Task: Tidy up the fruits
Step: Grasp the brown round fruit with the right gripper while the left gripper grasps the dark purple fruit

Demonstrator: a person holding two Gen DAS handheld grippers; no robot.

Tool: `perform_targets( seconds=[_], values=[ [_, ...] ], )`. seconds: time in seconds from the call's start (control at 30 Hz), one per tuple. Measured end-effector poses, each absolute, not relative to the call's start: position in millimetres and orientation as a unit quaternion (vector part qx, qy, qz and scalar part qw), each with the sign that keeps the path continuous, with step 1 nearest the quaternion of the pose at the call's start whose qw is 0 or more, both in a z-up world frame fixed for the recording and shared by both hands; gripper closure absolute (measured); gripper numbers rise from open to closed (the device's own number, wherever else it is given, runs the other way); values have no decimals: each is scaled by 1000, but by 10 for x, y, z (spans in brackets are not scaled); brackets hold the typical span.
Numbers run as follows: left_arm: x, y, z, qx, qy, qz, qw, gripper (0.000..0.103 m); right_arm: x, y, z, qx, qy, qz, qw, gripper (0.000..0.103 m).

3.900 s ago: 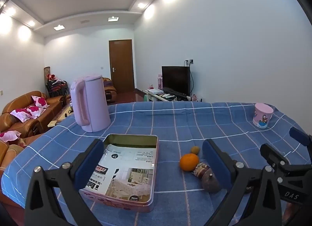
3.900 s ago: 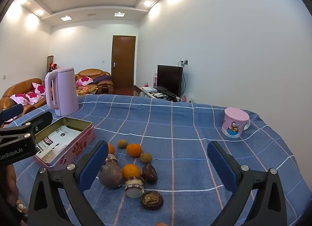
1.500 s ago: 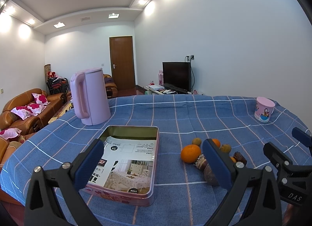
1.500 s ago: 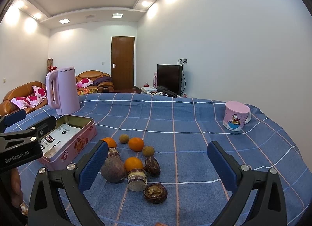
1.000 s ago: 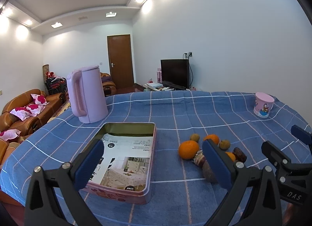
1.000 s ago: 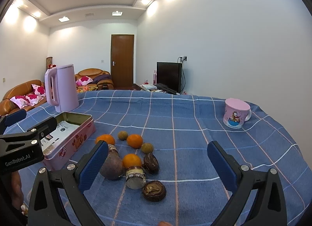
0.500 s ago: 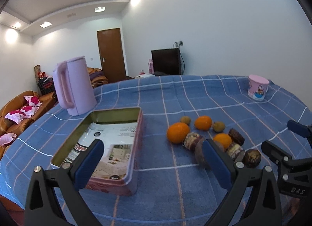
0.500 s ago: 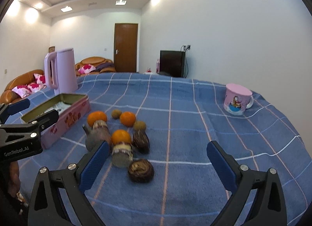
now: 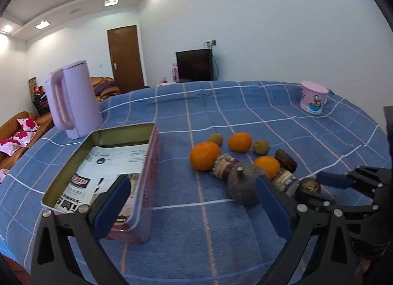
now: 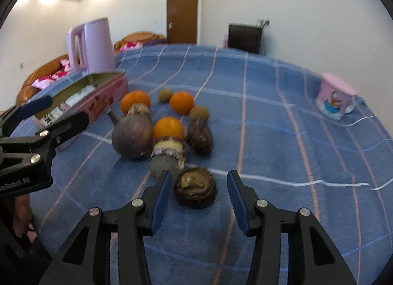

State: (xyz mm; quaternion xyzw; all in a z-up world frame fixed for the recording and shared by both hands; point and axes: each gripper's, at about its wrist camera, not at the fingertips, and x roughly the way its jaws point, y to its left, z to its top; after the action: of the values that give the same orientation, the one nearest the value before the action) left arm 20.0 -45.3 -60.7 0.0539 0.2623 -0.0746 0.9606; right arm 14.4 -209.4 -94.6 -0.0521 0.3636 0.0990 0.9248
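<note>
Left gripper (image 10: 36,112) body, seen in right wrist view: white lettering, partly cut off, reads "…Robot.AI". Printed paper (image 9: 108,164) lining pink tin (image 9: 147,186): dark headline and small print, too blurred to read. Pink mug (image 9: 313,98): cartoon only.

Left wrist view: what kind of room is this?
Most likely a home living room: a brown sofa with pink cushions, a TV by the far wall, and a table under a blue checked cloth.

right claw (image 10: 197,192) straddles dark fruit (image 10: 195,187) | cut fruit (image 10: 168,154) crowds left pad | right: bare cloth (image 10: 282,152)
</note>
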Motion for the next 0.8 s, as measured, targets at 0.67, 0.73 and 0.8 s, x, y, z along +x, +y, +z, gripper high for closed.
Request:
perform_targets(
  seconds=[0.67, 0.73, 0.8],
  values=[
    [627, -794, -779, 48, 342, -119, 931, 1, 228, -2439, -886, -11, 347, 72, 935, 64],
    [656, -790, -795, 42, 352, -124, 927, 5, 240, -2458, -886, -5, 348, 77, 934, 64],
    [661, -792, -818, 38, 360, -139, 922, 13, 246, -2473, -891, 2, 349, 79, 934, 64]
  ],
)
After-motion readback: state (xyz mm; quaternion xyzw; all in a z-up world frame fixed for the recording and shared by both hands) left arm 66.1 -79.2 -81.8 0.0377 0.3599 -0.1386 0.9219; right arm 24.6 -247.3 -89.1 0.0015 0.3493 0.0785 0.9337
